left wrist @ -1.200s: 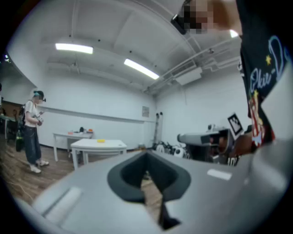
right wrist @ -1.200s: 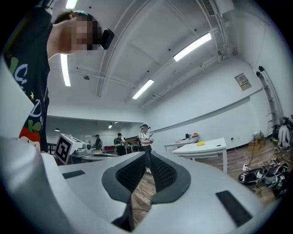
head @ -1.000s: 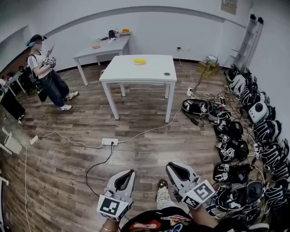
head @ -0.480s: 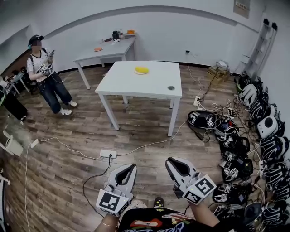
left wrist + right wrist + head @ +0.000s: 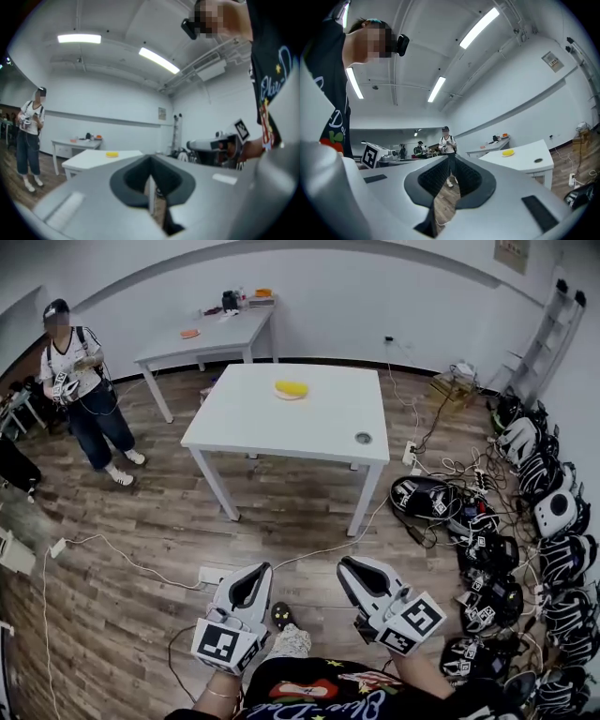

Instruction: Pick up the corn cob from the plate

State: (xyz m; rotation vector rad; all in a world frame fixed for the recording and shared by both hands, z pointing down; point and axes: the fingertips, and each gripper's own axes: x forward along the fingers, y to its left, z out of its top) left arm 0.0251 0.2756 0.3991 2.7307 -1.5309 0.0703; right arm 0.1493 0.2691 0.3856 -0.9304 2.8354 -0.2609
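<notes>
Head view: both tongs are clenched and carry nothing. The left gripper [image 5: 251,576] and the right gripper [image 5: 354,570] are held side by side, well short of the white table [image 5: 309,432], and each bears one cube with black-and-white square markers. One corn cob [image 5: 292,388], short, stubby and bright yellow, lies on a plate [image 5: 279,395] near the table's far edge. One small dark round disc [image 5: 363,438] sits near the table's near right corner. A second table [image 5: 211,334] stands beyond the white table to the left, and one standing person [image 5: 80,381] is left of it. A heap of gear [image 5: 511,521] with more square markers lies on the floor to the table's right. The cursive print on the wearer's shirt [image 5: 347,704] is cut off, and the wall sign [image 5: 513,251] is too small to read.

Left gripper view: the left gripper [image 5: 150,161] has its jaws together with nothing between them. The cob [image 5: 112,153] shows as a small yellow lump on the white table [image 5: 89,161].

Right gripper view: the right gripper [image 5: 451,159] has its jaws pressed together, empty. The cob [image 5: 508,152] lies on the white table [image 5: 527,157], well apart from the jaws.
</notes>
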